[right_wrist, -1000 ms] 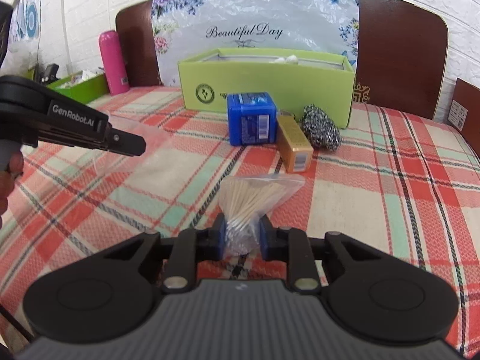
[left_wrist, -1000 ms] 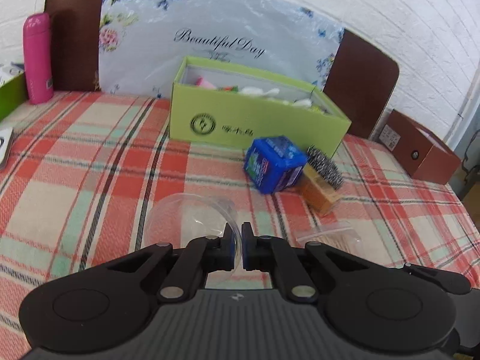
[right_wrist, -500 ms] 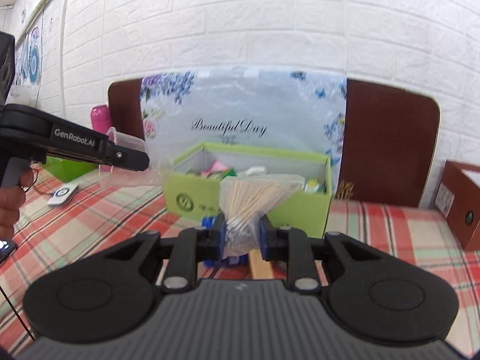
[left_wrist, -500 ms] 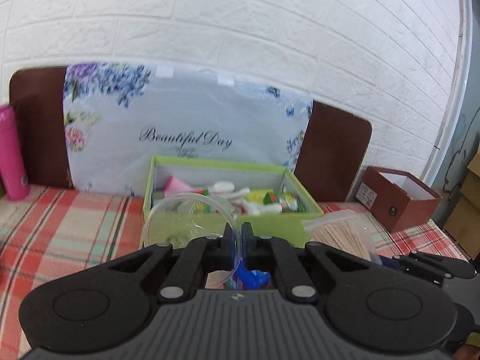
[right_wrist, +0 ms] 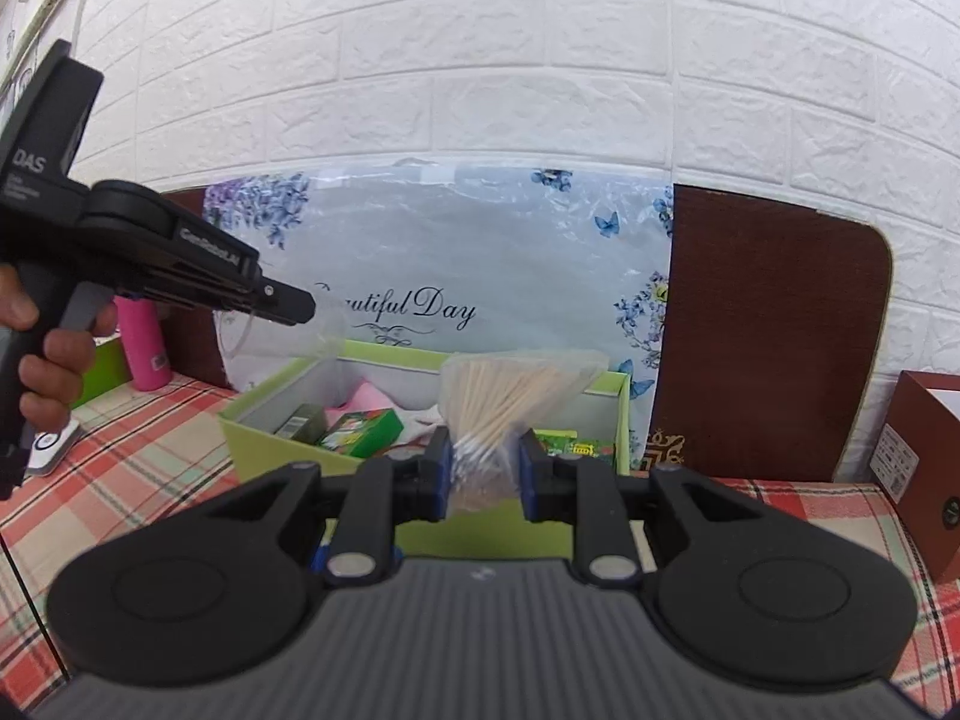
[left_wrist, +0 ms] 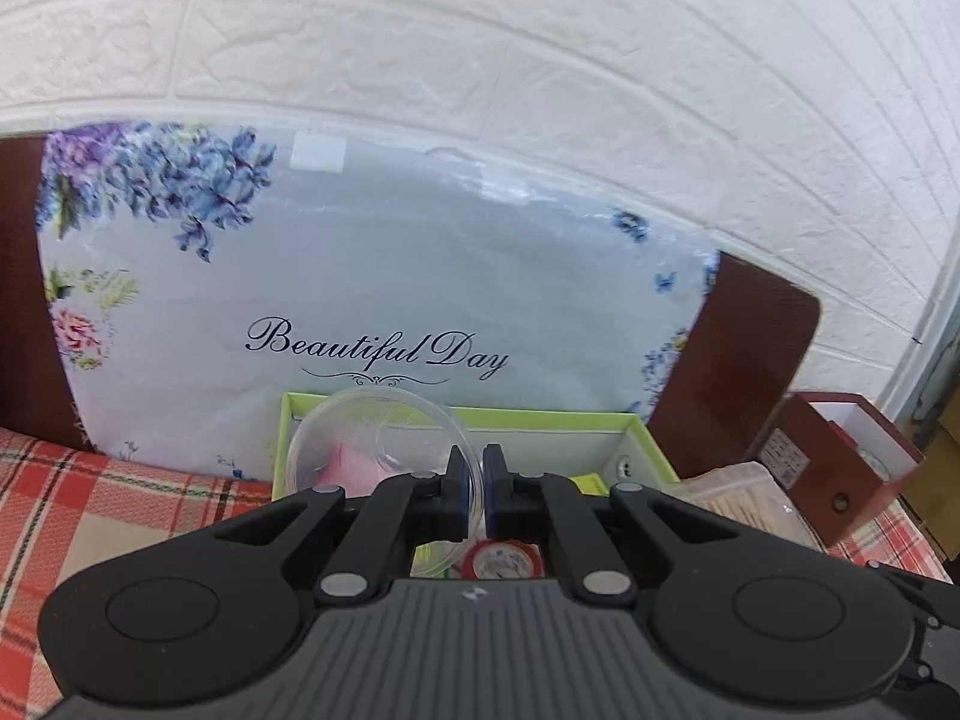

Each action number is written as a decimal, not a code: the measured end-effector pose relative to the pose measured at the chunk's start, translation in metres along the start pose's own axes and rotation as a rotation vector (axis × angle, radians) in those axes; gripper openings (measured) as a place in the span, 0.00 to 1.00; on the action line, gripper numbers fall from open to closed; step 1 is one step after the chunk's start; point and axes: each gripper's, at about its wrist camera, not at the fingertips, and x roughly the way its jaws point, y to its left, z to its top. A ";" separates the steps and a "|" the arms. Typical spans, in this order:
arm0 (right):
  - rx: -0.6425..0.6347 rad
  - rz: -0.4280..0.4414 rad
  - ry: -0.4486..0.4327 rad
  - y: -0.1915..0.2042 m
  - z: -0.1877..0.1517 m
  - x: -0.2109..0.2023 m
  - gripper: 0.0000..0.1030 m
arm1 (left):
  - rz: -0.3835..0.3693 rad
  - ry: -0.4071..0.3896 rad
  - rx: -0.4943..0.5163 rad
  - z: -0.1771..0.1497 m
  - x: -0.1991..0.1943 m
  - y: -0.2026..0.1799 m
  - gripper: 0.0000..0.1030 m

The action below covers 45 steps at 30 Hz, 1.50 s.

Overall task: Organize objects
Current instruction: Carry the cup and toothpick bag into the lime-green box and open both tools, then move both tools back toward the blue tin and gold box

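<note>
Both grippers loaded, held up over the green box at the back of the worktop.

Left gripper [left_wrist: 474, 492]: fingers clenched on the rim of a clear plastic lid [left_wrist: 378, 438], lid up in the air over the green box [left_wrist: 636, 438]. Right gripper [right_wrist: 480, 474]: fingers clamped on a clear bag of wooden sticks [right_wrist: 510, 396], sticks fanning upward, bag raised in front of the box's near wall. Box open-topped, holds small packets and something pink. Plaid-cloth worktop [right_wrist: 144, 450] below; floral "Beautiful Day" board [left_wrist: 384, 288] behind the box. A hand [right_wrist: 54, 360] grips the left tool's handle. Pink bottle [right_wrist: 144, 348] far left.
</note>
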 end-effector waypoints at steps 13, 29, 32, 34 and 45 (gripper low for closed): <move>0.015 0.055 0.099 -0.011 0.004 0.112 0.41 | 0.082 0.093 -0.024 -0.006 0.073 0.034 0.22; 0.047 -0.036 -0.032 -0.010 0.003 0.040 1.00 | 0.125 0.117 -0.042 -0.029 -0.004 0.015 0.77; 0.071 -0.034 -0.061 -0.009 0.003 0.013 1.00 | 0.124 0.104 -0.068 -0.035 -0.028 0.007 0.77; 0.095 -0.026 -0.080 -0.009 0.000 -0.006 1.00 | 0.140 0.083 -0.062 -0.043 -0.045 -0.003 0.77; 0.202 -0.016 -0.036 -0.010 -0.040 -0.079 1.00 | 0.190 0.081 -0.062 -0.112 -0.098 -0.039 0.79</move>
